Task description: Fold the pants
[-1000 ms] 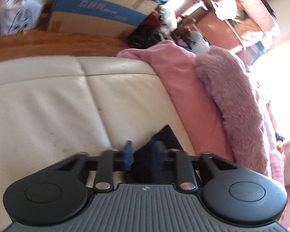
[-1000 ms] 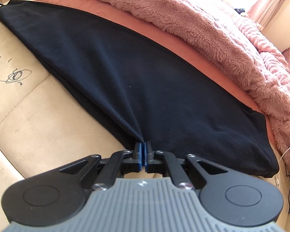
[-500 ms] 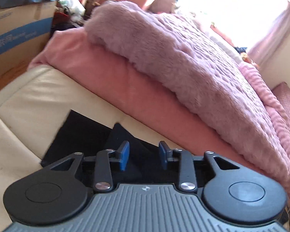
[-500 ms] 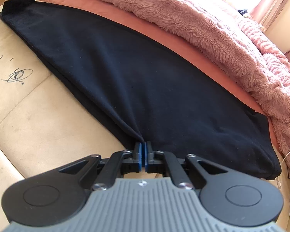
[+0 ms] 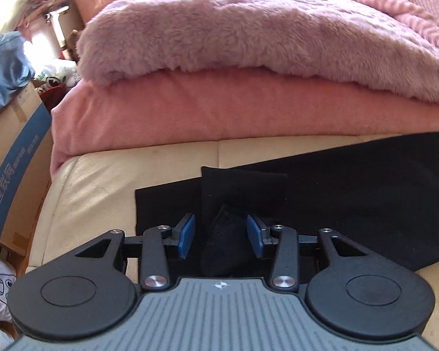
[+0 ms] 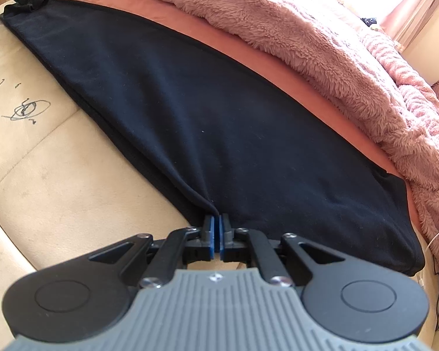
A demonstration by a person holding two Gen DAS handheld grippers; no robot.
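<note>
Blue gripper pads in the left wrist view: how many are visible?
2. One blue rubber pad stands left of the bunched black fabric pants, the other right. Neither touches it.

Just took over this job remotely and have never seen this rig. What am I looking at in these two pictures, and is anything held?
No robot arm here: a person carries one hand-held gripper in each hand, each with a fisheye camera looking along its fingers. The left view shows the left hand-held gripper, jaws opening, pads clear of the bunched leg end between them. The right view shows the right hand-held gripper pinched shut on the near edge of the black pants. The pants lie spread on a cream cushion, beside pink blankets.
</note>
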